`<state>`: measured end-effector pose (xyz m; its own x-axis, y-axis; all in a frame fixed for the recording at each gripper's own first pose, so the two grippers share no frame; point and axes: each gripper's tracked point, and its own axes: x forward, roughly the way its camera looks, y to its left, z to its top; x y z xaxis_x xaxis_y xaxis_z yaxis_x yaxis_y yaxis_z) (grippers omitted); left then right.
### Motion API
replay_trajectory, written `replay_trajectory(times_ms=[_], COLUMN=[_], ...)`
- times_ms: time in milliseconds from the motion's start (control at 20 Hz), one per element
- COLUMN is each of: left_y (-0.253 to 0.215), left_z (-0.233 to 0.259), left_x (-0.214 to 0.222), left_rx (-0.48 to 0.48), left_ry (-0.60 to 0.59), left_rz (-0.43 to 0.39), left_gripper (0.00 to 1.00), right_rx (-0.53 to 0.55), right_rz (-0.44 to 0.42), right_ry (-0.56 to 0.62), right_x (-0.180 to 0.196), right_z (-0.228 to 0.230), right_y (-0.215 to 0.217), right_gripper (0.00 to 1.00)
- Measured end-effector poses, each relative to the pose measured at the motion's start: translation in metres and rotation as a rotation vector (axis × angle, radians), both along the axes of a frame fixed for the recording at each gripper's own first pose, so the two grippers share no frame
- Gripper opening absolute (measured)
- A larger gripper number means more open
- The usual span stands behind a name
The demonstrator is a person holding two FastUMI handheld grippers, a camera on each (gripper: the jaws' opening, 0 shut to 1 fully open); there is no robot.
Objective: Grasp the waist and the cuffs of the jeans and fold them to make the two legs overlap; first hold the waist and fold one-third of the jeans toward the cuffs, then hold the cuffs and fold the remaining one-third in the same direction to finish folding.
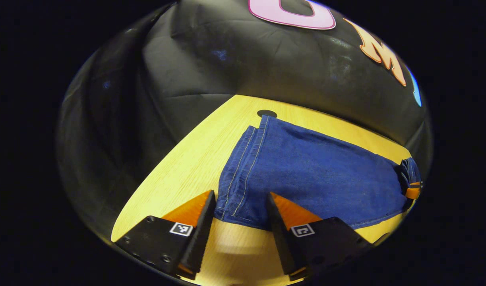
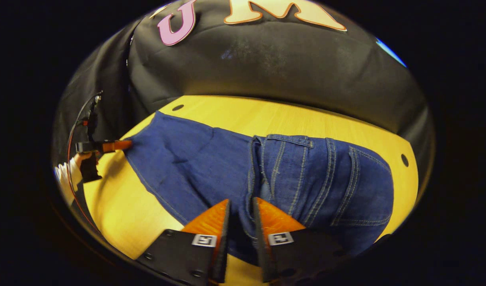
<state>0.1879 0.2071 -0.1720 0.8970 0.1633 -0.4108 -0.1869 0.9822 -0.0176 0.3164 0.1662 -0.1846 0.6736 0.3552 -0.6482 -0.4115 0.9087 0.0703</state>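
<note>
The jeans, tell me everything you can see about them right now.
The jeans are dark blue denim with pale contrast stitching, lying flat on the yellow wooden table, legs apparently already overlapped. The waist end, with its pocket and belt loops, lies by the right gripper, whose narrow-set fingers pinch a fold of denim there. The hemmed cuffs lie at the other end, where the left gripper stands open with its fingers straddling the cuff corner. The thirds are not yet folded.

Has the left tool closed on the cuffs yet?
No, in the left gripper view the left tool stands open, the cuffs lying between its fingers.
</note>
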Motion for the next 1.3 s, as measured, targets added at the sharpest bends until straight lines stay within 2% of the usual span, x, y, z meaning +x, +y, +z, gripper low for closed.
replay_trajectory(times_ms=[50,100,150,200,250,300,400,550,700,900,1000,1050,1100,1300], left_y=[-0.004,-0.009,-0.016,-0.02,-0.022,-0.021,-0.022,-0.027,-0.053,-0.104,-0.145,-0.169,-0.19,-0.284], left_z=[0.0,-0.002,0.0,0.0,0.001,0.0,0.003,0.006,0.039,0.099,0.13,0.144,0.154,0.192], left_x=[0.0,0.0,0.001,0.003,0.004,0.004,0.004,0.001,-0.002,-0.009,-0.01,-0.012,-0.011,-0.011], left_rx=[-0.006,-0.01,-0.022,-0.038,-0.052,-0.069,-0.099,-0.176,-0.27,-0.321,-0.337,-0.338,-0.333,-0.341], left_ry=[-0.001,-0.001,-0.005,-0.009,-0.015,-0.009,-0.006,0.0,-0.054,-0.144,-0.187,-0.199,-0.213,-0.245], left_rz=[-0.011,-0.02,-0.042,-0.053,-0.057,-0.058,-0.057,-0.068,-0.137,-0.224,-0.291,-0.326,-0.356,-0.446], left_gripper=[0.69,0.58,0.46,0.34,0.22,0.1,0.01,0.0,0.0,0.0,0.0,0.0,0.0,0.0], right_rx=[0.012,0.016,0.018,0.03,0.045,0.052,0.056,0.076,0.082,0.084,0.093,0.095,0.097,0.123], right_rz=[-0.002,0.003,0.001,0.0,-0.008,-0.022,-0.07,-0.176,-0.285,-0.389,-0.409,-0.412,-0.408,-0.356], right_ry=[0.004,-0.003,-0.014,-0.027,-0.041,-0.057,-0.094,-0.115,-0.094,-0.057,-0.063,-0.071,-0.08,-0.087], right_x=[-0.001,-0.001,-0.002,-0.002,-0.004,-0.01,-0.016,-0.039,-0.066,-0.097,-0.107,-0.111,-0.115,-0.112], right_z=[0.004,0.007,0.012,0.013,0.017,0.021,0.031,0.041,0.04,0.035,0.041,0.045,0.048,0.053], right_y=[0.005,0.005,0.003,0.004,0.005,0.005,-0.001,-0.023,-0.051,-0.083,-0.103,-0.113,-0.124,-0.157], right_gripper=[0.44,0.56,0.54,0.59,0.58,0.77,0.96,0.99,0.99,0.99,0.99,0.95,0.99,0.99])
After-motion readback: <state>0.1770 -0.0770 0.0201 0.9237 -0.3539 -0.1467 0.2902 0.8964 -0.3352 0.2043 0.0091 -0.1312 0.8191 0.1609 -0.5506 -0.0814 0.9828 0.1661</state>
